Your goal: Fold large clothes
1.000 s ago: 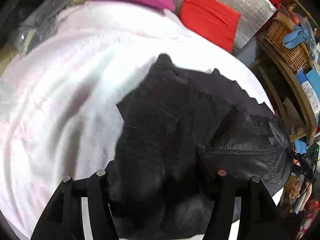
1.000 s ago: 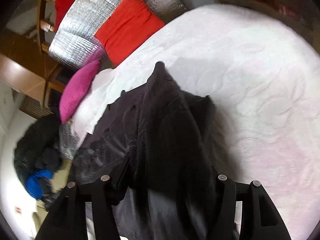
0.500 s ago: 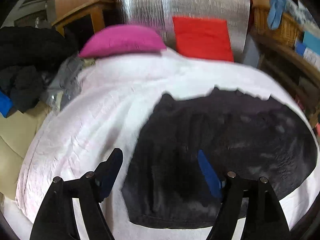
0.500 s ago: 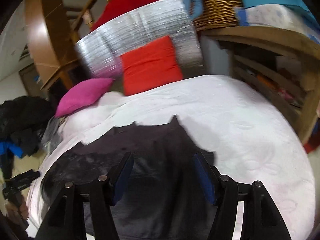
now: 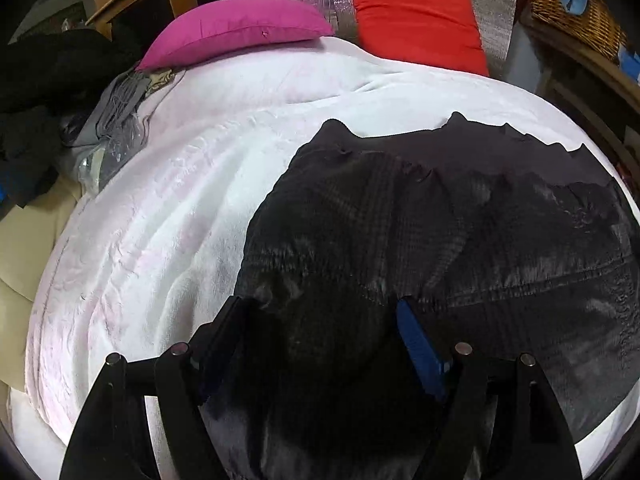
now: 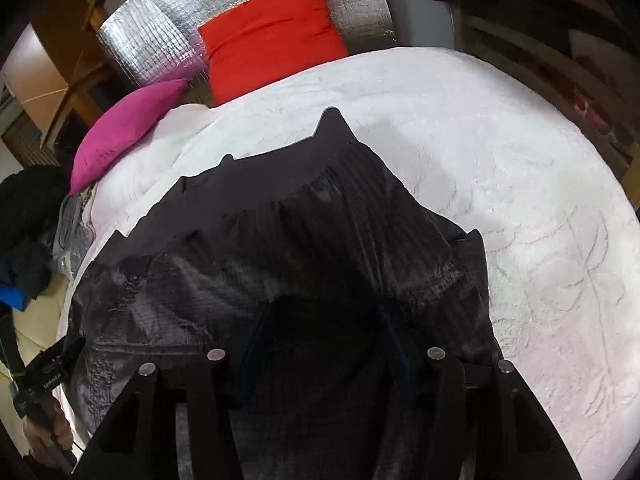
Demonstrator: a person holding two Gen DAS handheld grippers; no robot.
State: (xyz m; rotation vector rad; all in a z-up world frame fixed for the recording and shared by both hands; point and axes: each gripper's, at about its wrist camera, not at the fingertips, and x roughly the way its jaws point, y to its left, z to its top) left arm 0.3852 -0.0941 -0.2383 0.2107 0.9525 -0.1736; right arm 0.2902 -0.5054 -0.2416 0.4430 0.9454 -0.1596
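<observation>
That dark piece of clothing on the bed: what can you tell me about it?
The dark garment is black, with a faint check weave and a plain band with small tabs along its far edge. It lies spread out, slightly rumpled, on the white bedcover. Both grippers hang over its near edge, jaws apart, gripping nothing.

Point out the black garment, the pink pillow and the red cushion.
black garment (image 5: 400, 240): left wrist view, on its middle, spread on the bed.
pink pillow (image 5: 236, 28): left wrist view, on its middle.
red cushion (image 6: 272, 32): right wrist view, on its face.
</observation>
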